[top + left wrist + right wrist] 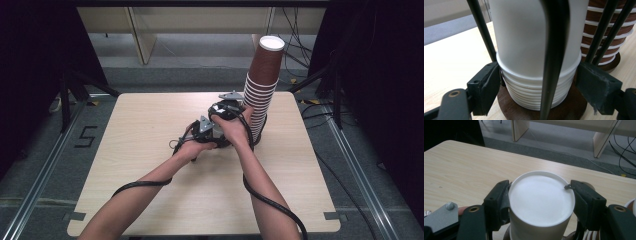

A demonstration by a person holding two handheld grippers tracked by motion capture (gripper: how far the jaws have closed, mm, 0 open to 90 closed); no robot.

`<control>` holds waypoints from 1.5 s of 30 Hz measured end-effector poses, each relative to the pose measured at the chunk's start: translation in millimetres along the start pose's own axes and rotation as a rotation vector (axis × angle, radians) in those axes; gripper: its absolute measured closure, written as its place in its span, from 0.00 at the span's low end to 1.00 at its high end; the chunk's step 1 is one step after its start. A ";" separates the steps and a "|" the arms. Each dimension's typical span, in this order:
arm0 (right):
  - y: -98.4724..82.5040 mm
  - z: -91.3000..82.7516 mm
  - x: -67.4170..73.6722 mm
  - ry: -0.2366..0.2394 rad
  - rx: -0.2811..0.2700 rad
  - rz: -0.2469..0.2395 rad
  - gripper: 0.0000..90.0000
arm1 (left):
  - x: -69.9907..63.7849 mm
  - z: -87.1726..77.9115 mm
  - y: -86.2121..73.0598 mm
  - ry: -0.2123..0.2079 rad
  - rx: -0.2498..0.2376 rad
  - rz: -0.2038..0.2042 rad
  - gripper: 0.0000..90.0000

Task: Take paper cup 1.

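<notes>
A stack of upside-down white cups (pixel 524 45) stands on a brown round base (pixel 574 106) between thin black rods (pixel 554 62). My left gripper (pixel 539 78) is low on the stack, its pads (pixel 487 82) pressed against the lower cup rims from both sides. My right gripper (pixel 540 195) is shut on the topmost white cup (pixel 541 205), gripping it just below its flat bottom. In the high view both hands meet at the table's middle, with the left gripper (pixel 206 131) under the right gripper (pixel 227 107) and the white cups hidden behind them.
A tall stack of brown cups (pixel 262 82) with white rims stands right beside the white stack, on its own base (pixel 612 61). The light wooden table (pixel 150 150) lies bare to the left and front. Cables (pixel 280 205) trail along both forearms.
</notes>
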State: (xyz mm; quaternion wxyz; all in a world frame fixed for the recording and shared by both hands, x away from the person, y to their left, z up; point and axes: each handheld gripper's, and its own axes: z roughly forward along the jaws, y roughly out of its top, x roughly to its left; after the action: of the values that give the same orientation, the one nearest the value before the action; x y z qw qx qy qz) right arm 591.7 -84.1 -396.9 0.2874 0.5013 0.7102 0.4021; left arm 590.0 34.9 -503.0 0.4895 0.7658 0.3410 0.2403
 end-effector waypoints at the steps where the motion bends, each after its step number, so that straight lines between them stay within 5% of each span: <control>1: 0.2 -0.2 -0.1 0.003 0.001 0.002 0.39 | 0.0 0.0 0.0 0.000 0.000 0.000 0.22; 28: 2.6 1.7 1.3 -0.008 0.011 -0.007 0.39 | -0.5 -0.5 1.0 0.017 0.014 0.013 0.22; 45: 15.4 -11.9 -0.9 -0.002 -0.060 0.003 0.40 | -0.7 1.2 0.9 0.011 0.009 0.019 0.22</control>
State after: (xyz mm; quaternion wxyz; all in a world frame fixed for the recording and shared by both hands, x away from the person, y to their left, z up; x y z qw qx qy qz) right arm 589.7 -85.6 -377.5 0.3024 0.4937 0.6969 0.4233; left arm 590.6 33.3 -502.7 0.4817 0.7699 0.3375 0.2476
